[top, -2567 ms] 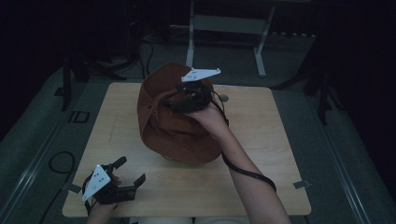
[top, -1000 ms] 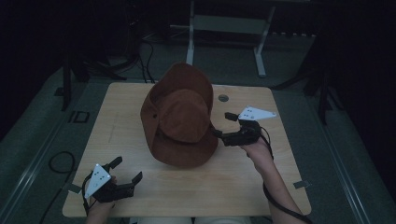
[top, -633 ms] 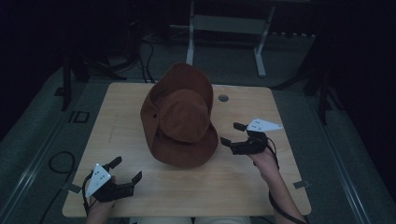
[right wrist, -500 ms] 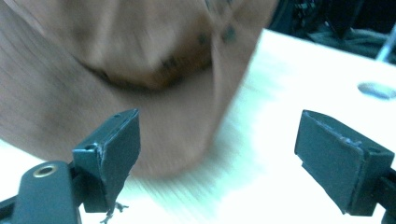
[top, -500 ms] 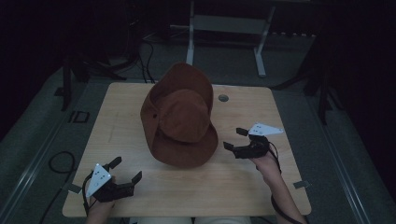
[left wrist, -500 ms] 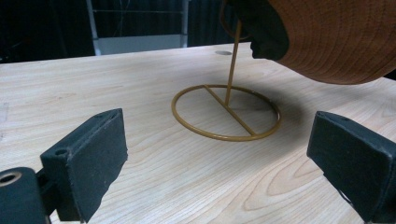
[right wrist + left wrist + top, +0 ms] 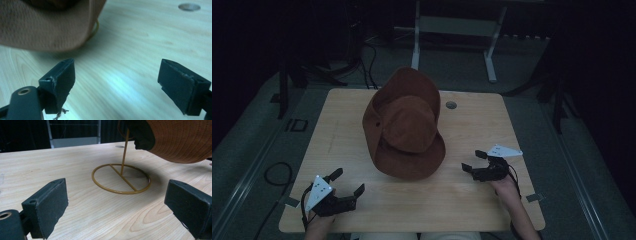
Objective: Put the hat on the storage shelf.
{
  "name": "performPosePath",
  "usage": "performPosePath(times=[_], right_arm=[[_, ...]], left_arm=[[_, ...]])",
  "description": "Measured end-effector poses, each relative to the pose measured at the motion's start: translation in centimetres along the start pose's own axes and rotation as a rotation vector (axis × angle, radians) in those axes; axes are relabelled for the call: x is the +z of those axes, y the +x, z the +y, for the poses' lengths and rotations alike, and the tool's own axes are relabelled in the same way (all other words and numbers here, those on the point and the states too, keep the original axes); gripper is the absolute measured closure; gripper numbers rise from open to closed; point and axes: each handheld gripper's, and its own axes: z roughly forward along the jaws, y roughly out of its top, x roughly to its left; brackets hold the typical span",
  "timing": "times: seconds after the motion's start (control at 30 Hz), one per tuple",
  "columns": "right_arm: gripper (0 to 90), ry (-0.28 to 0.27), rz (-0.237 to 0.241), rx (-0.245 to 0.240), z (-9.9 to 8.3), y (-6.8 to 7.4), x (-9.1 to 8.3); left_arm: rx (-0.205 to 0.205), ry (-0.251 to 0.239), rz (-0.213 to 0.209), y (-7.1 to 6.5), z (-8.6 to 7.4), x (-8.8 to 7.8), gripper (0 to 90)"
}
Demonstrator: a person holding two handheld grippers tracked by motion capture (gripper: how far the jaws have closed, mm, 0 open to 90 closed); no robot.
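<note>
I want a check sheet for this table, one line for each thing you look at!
Surface: pale wooden table, small round hole near far edge.
Job's things: brown hat on a gold wire stand with ring base.
Clutter: nothing seen.
Grippers: left tongs open, near corner; right tongs open, beside the hat, not touching.
Cables: one on the floor at left.
Surroundings: dark room, grey frame behind.

A light wooden table (image 7: 362, 125) carries a gold wire stand (image 7: 121, 179) bearing a brown hat (image 7: 404, 130).
</note>
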Motion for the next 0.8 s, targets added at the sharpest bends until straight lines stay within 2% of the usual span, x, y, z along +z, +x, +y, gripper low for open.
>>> performPosePath(times=[0.17,0.3,0.4,0.53,0.6,0.7,0.8], right_arm=[[14.4,0.0,-0.014,0.03,-1.5,-0.4,-0.9],[14.4,0.011,-0.029,0.033,-2.5,-0.7,-1.4],[14.6,-0.005,-0.054,0.044,-2.8,-0.9,-1.8],[14.6,-0.009,-0.104,0.03,-3.3,-1.0,-2.4],[14.7,-0.019,-0.12,0.046,-3.5,-1.2,-2.5],[14.7,-0.014,-0.124,0.046,-3.7,-1.3,-2.4],[14.7,0.015,-0.123,0.026,-3.9,-1.2,-2.0]], left_arm=[[-0.003,-0.001,0.001,0.0,0.0,0.0,5.4],[-0.006,0.003,0.0,0.0,0.0,0.0,5.4],[-0.019,-0.004,0.002,0.0,-0.1,-0.3,5.4],[-0.019,-0.004,0.007,0.0,-0.2,-0.5,5.4],[-0.017,-0.003,0.008,0.0,-0.2,-0.6,5.4],[0.0,0.005,0.011,0.0,-0.3,-0.5,5.4],[0.001,0.006,0.009,-0.1,-0.3,-0.5,5.4]])
